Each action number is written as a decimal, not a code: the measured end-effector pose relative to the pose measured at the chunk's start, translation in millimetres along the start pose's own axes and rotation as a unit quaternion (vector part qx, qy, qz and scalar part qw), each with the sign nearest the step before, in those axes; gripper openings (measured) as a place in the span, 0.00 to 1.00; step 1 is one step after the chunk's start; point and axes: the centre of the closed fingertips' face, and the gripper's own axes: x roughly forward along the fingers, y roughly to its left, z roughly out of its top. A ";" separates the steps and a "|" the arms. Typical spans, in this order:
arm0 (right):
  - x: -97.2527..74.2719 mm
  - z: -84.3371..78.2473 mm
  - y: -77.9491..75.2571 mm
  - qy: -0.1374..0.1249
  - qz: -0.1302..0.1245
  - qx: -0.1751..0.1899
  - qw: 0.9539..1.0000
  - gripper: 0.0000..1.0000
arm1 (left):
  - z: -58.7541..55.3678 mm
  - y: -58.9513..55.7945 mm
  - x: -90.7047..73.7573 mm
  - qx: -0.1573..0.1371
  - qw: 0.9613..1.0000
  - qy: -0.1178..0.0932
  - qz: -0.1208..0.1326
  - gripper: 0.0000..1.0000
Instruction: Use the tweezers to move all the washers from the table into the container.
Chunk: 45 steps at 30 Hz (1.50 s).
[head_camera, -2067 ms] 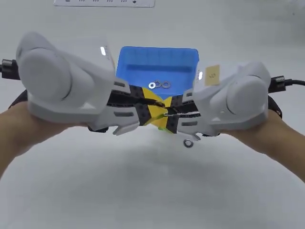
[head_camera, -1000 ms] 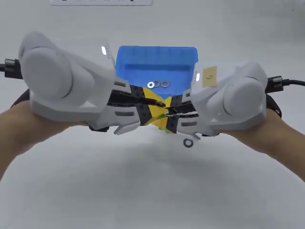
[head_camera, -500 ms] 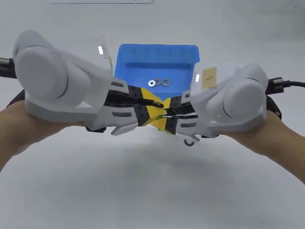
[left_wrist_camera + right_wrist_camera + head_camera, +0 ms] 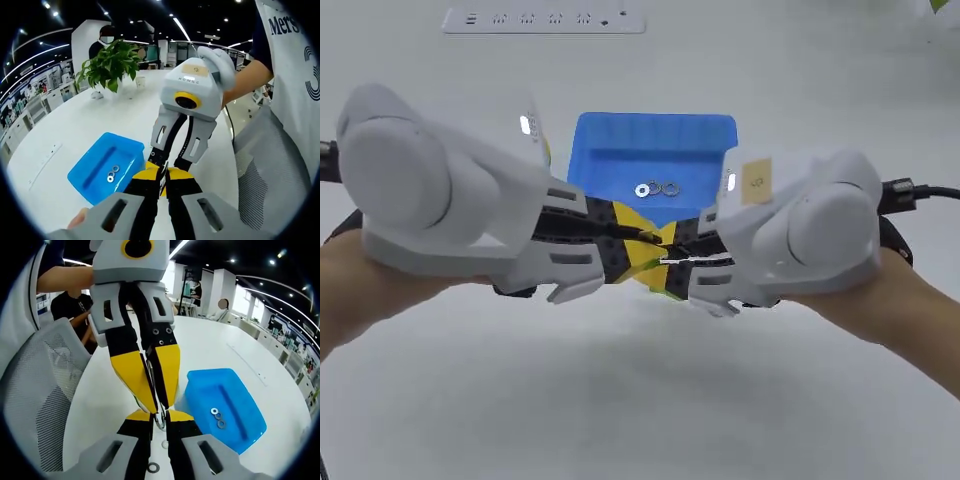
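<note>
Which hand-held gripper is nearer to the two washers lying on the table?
Right. The washers lie just below the right hand-held gripper; the left hand-held gripper reaches in from beyond them.

3 washers [image 4: 113, 174] in blue container [image 4: 86, 176], right gripper [image 4: 169, 161] opposite left gripper's [image 4: 162, 176] closed jaws

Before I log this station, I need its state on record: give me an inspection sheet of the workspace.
Surface: white table.
Job's things: blue container holding three washers; two loose washers on the table; tweezers between the grippers.
Clutter: nothing seen.
Grippers: right gripper shut on the tweezers; left gripper shut, tip to tip with it.
Cables: black cable behind the right gripper; power strip beyond the container.
Surroundings: potted plant, mesh chair.
</note>
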 end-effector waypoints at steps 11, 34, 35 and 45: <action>-11.9 16.9 2.2 -0.003 -0.007 -0.019 1.000 0.11 | 14.8 -4.2 -14.3 0.013 1.000 -0.009 0.008 0.08; -29.1 51.3 -16.7 -0.011 -0.040 -0.060 0.997 0.11 | 45.8 9.3 -36.8 0.064 0.998 -0.025 0.016 0.08; -29.2 52.7 -18.9 -0.012 -0.043 -0.061 0.997 0.11 | 46.7 10.6 -36.9 0.066 0.997 -0.024 0.015 0.08; -34.1 60.8 -41.9 -0.019 -0.061 -0.065 0.996 0.11 | 59.5 29.8 -35.3 0.095 0.995 -0.022 0.010 0.08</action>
